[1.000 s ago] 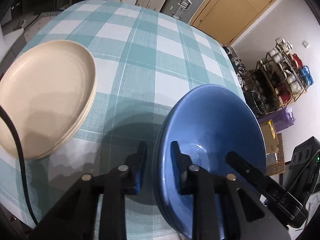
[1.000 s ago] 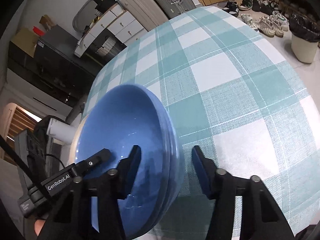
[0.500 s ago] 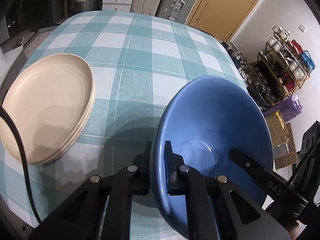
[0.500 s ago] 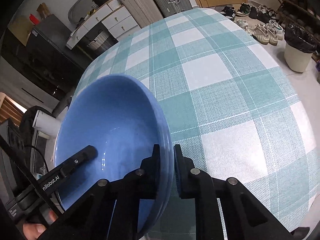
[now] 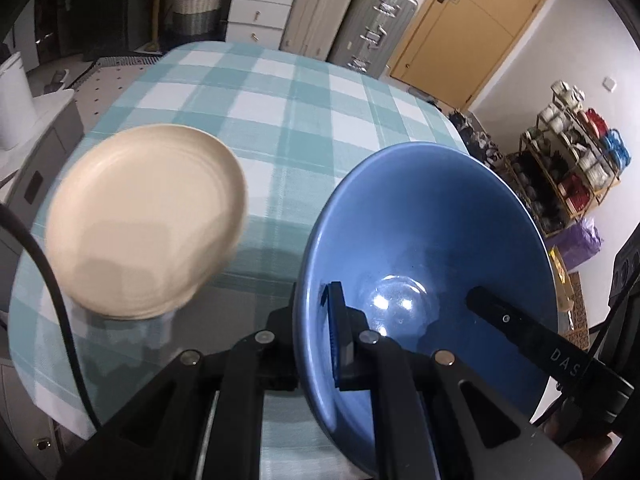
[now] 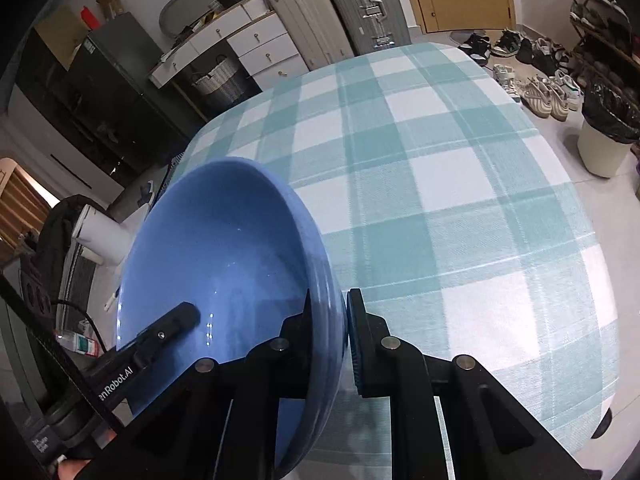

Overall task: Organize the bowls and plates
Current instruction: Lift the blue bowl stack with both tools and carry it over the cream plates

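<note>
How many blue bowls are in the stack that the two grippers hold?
3, judging by the rim lines at the right gripper: the blue bowls sit nested in one stack, pinched at opposite rims by it and the left gripper. Another may hide underneath.

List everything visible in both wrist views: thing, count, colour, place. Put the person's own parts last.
blue bowls: a nested stack, count unclear, blue, clamped at opposite rims by both grippers
cream plates: a stack, count blurred, cream, on the table left of the bowls
table: one, teal and white check cloth, under everything
suitcases: two, beige and grey, beyond the table's far edge
door: one, ochre, behind the suitcases
drawer unit: one, white, left of the suitcases
shoe rack: one, gold frame, by the right wall
bin: one, cream with black liner, on the floor
left gripper: one, black, shut on the bowls' rim
right gripper: one, black, shut on the opposite rim
</note>
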Tool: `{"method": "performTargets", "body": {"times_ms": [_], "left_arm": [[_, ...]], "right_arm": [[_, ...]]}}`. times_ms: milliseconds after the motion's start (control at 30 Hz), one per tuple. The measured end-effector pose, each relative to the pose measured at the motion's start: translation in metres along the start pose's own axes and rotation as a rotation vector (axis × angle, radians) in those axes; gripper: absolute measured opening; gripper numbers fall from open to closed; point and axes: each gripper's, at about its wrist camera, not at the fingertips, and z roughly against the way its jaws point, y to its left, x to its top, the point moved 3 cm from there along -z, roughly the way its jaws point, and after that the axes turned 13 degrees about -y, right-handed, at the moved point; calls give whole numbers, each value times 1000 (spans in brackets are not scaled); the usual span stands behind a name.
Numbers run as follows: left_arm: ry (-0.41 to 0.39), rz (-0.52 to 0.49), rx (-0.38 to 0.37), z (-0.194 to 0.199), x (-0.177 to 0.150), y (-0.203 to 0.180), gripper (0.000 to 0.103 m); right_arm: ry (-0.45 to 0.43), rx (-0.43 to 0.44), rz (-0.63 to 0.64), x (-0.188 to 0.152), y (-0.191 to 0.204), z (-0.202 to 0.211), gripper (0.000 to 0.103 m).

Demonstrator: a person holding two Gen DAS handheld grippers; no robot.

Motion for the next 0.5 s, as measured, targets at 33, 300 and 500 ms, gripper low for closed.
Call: {"method": "performTargets", "body": {"times_ms": [33, 300, 500], "left_arm": [[-5, 7, 5, 4, 2, 5, 7], [-57, 47, 64, 36, 31, 50, 7], [-88, 65, 120, 47, 57, 88, 7]], "right_arm": [[0, 6, 9, 1, 7, 0, 13], [3, 64, 54, 9, 69, -4, 13], [20, 115, 84, 21, 123, -20, 13]]}}
